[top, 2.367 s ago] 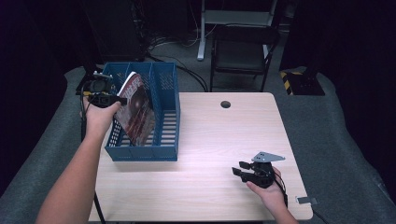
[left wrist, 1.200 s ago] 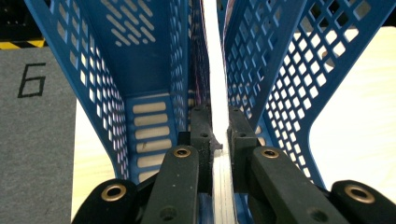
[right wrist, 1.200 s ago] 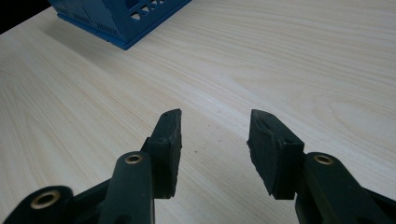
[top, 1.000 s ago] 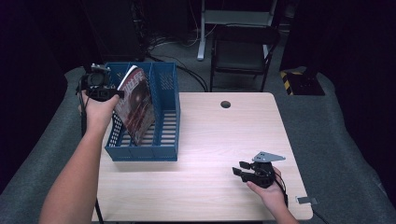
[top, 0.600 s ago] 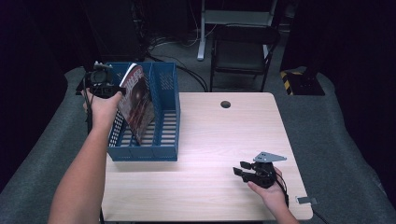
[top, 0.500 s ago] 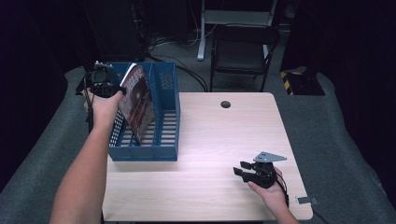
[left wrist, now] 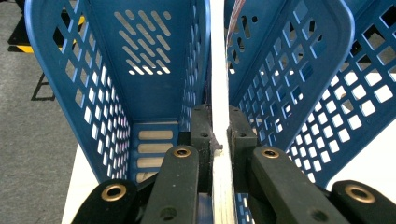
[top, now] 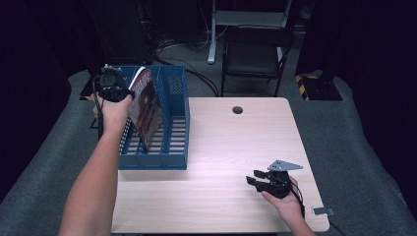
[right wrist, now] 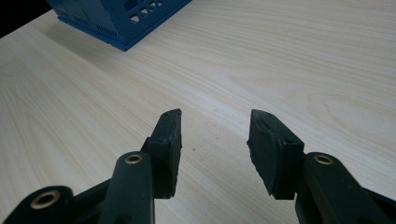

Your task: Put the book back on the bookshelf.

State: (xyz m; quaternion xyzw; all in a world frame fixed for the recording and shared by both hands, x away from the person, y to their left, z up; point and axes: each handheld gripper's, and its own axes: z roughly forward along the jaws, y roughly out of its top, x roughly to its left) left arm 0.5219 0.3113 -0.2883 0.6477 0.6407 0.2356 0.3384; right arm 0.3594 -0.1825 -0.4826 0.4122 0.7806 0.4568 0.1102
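A thin book (top: pixel 146 109) with a dark reddish cover stands tilted in the blue slotted file rack (top: pixel 172 125) at the table's left. My left gripper (top: pixel 115 87) is shut on the book's upper edge, above the rack's left side. In the left gripper view the book's white edge (left wrist: pixel 219 93) runs straight up between the jaws, with a rack divider (left wrist: pixel 196 56) beside it. My right gripper (top: pixel 255 181) rests low over the table's front right, open with nothing between its fingers; the right gripper view shows that gripper (right wrist: pixel 214 135) over bare wood.
The light wood table (top: pixel 231 142) has a round cable hole (top: pixel 237 109) near its far edge. A black chair (top: pixel 253 54) stands behind the table. A rack corner (right wrist: pixel 116 21) shows far off in the right gripper view. Grey carpet surrounds the table.
My left gripper has carried the book back and up, and the book now stands steeper in the rack. The right gripper has stayed put.
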